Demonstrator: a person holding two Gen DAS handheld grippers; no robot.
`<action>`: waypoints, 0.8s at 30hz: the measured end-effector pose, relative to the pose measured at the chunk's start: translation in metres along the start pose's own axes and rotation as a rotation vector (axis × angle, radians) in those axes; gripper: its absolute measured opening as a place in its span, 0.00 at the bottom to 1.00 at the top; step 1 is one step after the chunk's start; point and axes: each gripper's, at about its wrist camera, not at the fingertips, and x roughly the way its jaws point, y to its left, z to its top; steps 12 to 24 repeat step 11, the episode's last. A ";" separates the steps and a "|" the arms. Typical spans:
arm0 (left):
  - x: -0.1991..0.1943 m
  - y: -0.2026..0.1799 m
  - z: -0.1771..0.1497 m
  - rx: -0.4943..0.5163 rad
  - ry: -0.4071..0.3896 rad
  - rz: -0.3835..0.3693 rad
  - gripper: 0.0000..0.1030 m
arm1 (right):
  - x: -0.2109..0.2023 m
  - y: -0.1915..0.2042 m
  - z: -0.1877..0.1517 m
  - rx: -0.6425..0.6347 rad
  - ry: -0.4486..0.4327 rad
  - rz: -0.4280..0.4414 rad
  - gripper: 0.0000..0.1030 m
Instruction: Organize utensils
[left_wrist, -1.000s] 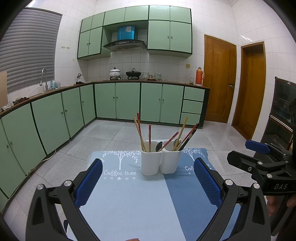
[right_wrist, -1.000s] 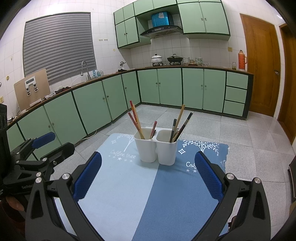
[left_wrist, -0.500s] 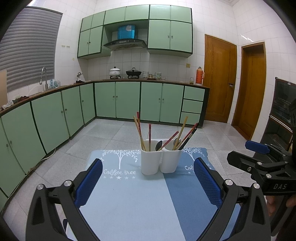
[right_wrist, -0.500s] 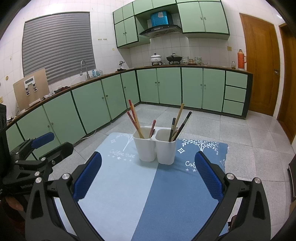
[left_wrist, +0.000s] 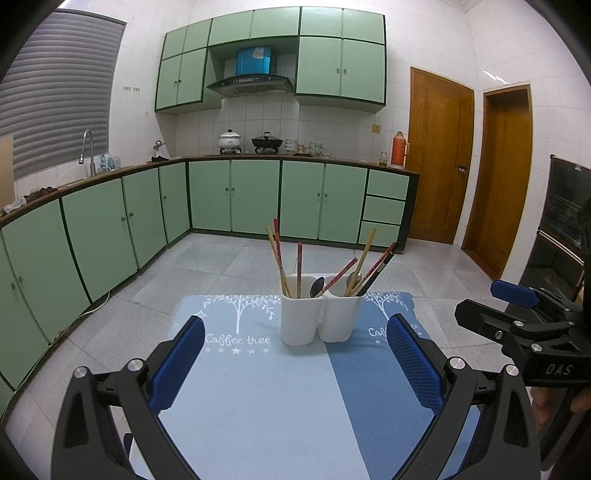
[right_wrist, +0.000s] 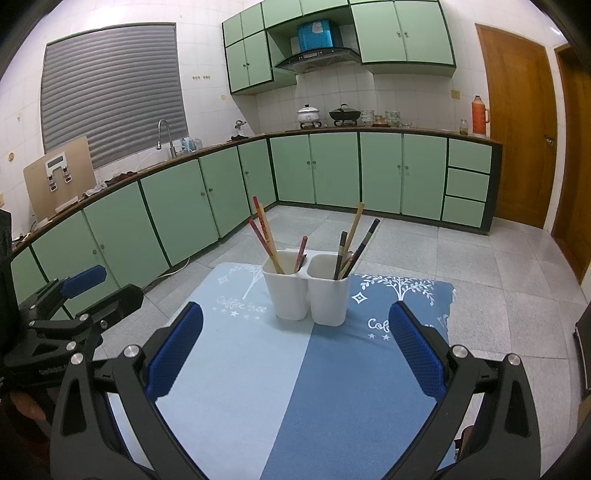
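Green kitchen cabinets (left_wrist: 255, 199) ring a tiled floor, and a blue two-tone mat (left_wrist: 280, 398) covers the table in front. From the left wrist view, the left gripper (left_wrist: 295, 365) stands wide open and empty, its blue pads (left_wrist: 177, 363) flanking two white cups (left_wrist: 319, 319) set touching side by side, likely so utensils can be sorted between them. Chopsticks (left_wrist: 279, 258) lean in the left cup; a spoon (left_wrist: 317, 287) and more sticks sit across both. The cups lie ahead, between the fingers' lines but well beyond their tips.

From the right wrist view, the right gripper (right_wrist: 295, 363) is equally spread, holding nothing, with the cups (right_wrist: 306, 293) ahead and slightly left of centre
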 end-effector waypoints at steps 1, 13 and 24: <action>0.000 0.000 -0.001 0.000 0.001 0.000 0.94 | 0.000 0.000 0.000 0.001 0.001 -0.001 0.95; 0.003 -0.002 0.000 -0.006 0.005 0.002 0.94 | 0.000 -0.001 0.001 0.007 0.004 -0.004 0.95; 0.003 -0.002 0.000 -0.006 0.005 0.002 0.94 | 0.000 -0.001 0.001 0.007 0.004 -0.004 0.95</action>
